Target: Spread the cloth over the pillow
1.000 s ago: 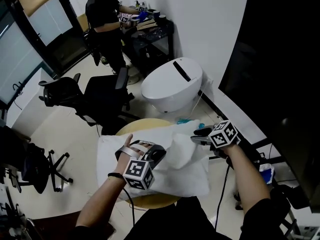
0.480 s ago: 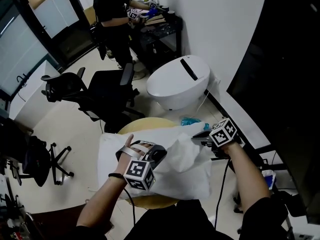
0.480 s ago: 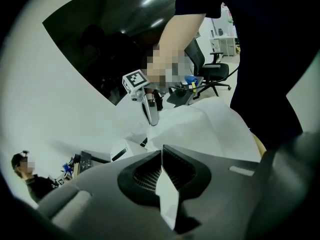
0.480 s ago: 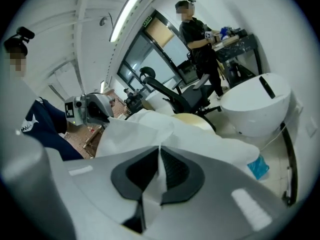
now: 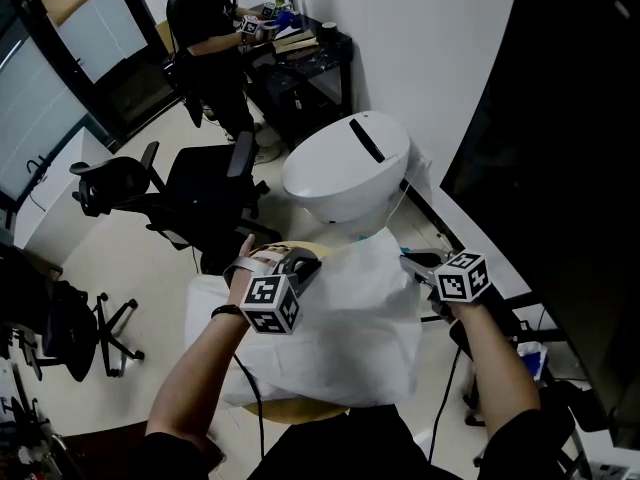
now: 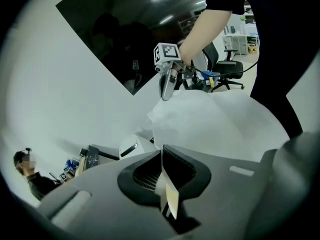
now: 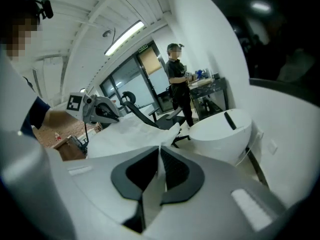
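Spreading step: left gripper (image 5: 300, 259) and just-closed right gripper (image 5: 411, 262) fingers both clamp the cloth's (image 5: 362, 313) far edge over the pillow (image 5: 203, 313); next it needs an even pull and lowering.

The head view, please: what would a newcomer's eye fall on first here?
A white cloth is stretched low centre over a pillow, pinched at its far corners by the left gripper and the right gripper, whose jaws have just been closing on it. Just beyond stands a big white egg-shaped pod, and at the top a person works at a dark desk.
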`<action>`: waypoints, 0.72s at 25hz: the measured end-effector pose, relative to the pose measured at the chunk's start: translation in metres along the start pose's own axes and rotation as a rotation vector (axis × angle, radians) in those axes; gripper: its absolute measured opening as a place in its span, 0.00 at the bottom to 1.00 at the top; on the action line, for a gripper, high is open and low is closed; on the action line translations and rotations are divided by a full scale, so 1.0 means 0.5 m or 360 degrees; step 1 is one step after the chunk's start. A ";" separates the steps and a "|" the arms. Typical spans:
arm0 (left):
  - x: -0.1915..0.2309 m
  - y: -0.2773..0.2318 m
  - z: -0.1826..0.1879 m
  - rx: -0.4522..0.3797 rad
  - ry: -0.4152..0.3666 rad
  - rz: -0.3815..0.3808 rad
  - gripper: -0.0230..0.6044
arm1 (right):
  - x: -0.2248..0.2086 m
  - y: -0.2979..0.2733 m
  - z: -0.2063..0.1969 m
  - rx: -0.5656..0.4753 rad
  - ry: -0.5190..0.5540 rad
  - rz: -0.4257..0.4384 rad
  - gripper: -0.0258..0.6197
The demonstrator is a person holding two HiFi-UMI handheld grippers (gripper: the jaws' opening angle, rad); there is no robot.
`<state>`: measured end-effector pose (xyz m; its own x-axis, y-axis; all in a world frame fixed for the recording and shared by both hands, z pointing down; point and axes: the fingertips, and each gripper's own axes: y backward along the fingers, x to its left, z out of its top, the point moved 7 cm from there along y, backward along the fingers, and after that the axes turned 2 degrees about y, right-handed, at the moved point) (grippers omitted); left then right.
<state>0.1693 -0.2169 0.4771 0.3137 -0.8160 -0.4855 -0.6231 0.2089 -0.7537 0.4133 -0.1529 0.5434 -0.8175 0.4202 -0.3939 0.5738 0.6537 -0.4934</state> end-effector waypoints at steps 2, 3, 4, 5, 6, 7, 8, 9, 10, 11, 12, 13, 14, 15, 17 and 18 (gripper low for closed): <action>0.032 -0.034 0.001 0.0017 -0.0036 0.0013 0.04 | -0.018 0.009 -0.004 -0.0049 0.0010 -0.0084 0.06; 0.046 -0.054 0.001 0.0026 -0.0052 0.0017 0.04 | -0.027 0.012 -0.008 -0.0066 0.0016 -0.0122 0.06; 0.059 -0.074 0.002 0.0037 -0.0065 0.0015 0.04 | -0.036 0.012 -0.012 -0.0077 0.0025 -0.0160 0.06; 0.071 -0.093 0.002 0.0056 -0.0075 0.0005 0.04 | -0.045 0.011 -0.016 -0.0081 0.0038 -0.0197 0.06; 0.082 -0.111 0.002 0.0079 -0.0084 -0.0006 0.04 | -0.053 0.007 -0.022 -0.0082 0.0051 -0.0234 0.06; 0.091 -0.131 0.000 0.0102 -0.0091 -0.0008 0.04 | -0.061 0.003 -0.027 -0.0081 0.0062 -0.0271 0.06; 0.101 -0.152 -0.003 0.0123 -0.0093 -0.0003 0.04 | -0.069 -0.002 -0.032 -0.0081 0.0071 -0.0307 0.06; 0.108 -0.172 -0.007 0.0143 -0.0091 0.0003 0.04 | -0.078 -0.007 -0.038 -0.0081 0.0076 -0.0343 0.06; 0.115 -0.192 -0.011 0.0161 -0.0083 0.0011 0.04 | -0.087 -0.012 -0.043 -0.0081 0.0078 -0.0379 0.06; 0.119 -0.213 -0.015 0.0173 -0.0074 0.0016 0.04 | -0.096 -0.016 -0.048 -0.0080 0.0080 -0.0415 0.06; 0.123 -0.233 -0.019 0.0185 -0.0065 0.0015 0.04 | -0.105 -0.021 -0.051 -0.0076 0.0081 -0.0447 0.06; 0.125 -0.252 -0.025 0.0200 -0.0059 0.0007 0.04 | -0.115 -0.026 -0.053 -0.0069 0.0084 -0.0476 0.06; 0.126 -0.270 -0.031 0.0216 -0.0053 -0.0004 0.04 | -0.124 -0.031 -0.055 -0.0058 0.0089 -0.0501 0.06; 0.127 -0.286 -0.038 0.0232 -0.0048 -0.0018 0.04 | -0.133 -0.036 -0.057 -0.0045 0.0096 -0.0521 0.06; 0.124 -0.315 -0.050 0.0259 -0.0038 -0.0060 0.04 | -0.150 -0.046 -0.064 -0.0016 0.0104 -0.0551 0.06; 0.119 -0.328 -0.055 0.0267 -0.0030 -0.0092 0.04 | -0.159 -0.051 -0.070 0.0000 0.0101 -0.0559 0.06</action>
<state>0.2707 -0.3145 0.5841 0.3598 -0.8196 -0.4459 -0.4758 0.2500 -0.8433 0.4620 -0.1810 0.6145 -0.9664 0.2079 -0.1513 0.2570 0.7652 -0.5903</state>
